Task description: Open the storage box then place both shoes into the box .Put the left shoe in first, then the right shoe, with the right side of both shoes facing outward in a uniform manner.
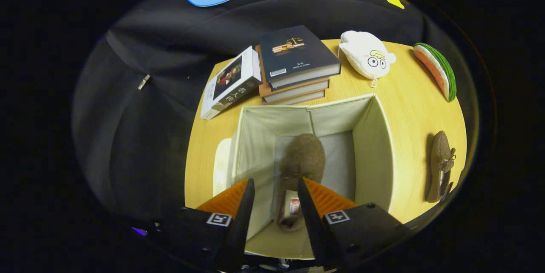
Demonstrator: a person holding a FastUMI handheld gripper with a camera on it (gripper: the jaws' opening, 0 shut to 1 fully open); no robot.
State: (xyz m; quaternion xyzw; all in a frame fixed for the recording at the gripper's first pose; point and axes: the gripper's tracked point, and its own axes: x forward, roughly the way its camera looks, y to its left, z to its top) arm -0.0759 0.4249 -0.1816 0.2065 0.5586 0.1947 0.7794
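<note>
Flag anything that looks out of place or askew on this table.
One book leans tilted against the book stack instead of lying flat. Otherwise tidy: one shoe in the open storage box, beneath the open hand-held gripper.

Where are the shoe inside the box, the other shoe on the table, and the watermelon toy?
shoe in the box [304, 153], gripper view, on its rounded toe.
shoe on the table [440, 164], gripper view, on its upper, right of the box.
watermelon toy [438, 70], gripper view, on its red flesh.

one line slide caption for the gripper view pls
Open claw above the storage box, one shoe inside; second shoe on the table.
</note>
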